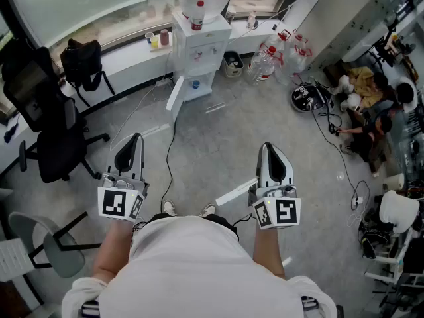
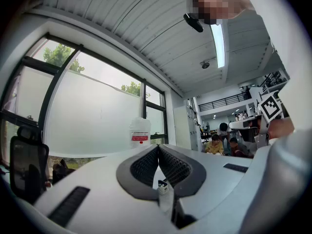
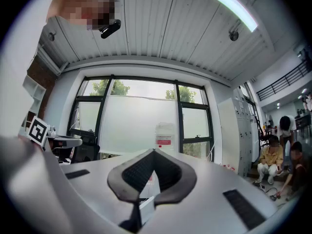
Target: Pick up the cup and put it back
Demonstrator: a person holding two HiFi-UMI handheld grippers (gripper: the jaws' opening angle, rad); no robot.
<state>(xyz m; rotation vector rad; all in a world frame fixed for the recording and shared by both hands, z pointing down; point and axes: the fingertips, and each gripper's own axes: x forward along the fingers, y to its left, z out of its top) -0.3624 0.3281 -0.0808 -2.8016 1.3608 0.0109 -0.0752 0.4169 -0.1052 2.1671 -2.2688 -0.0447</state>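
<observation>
Nearest, over the grey floor (image 1: 218,134): left hand-held gripper (image 1: 132,140) held level, jaws pressed together, nothing between them. The right hand-held gripper (image 1: 267,148) is the same, tips meeting, empty. Farther off, a water dispenser (image 1: 199,48) stands against the window ledge (image 1: 126,55). A small cup (image 1: 163,38) sits on that ledge just left of the dispenser, well apart from both grippers.

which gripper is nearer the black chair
Left. The left gripper is just right of the black chair; the right gripper is farther right, beyond the left one.
</observation>
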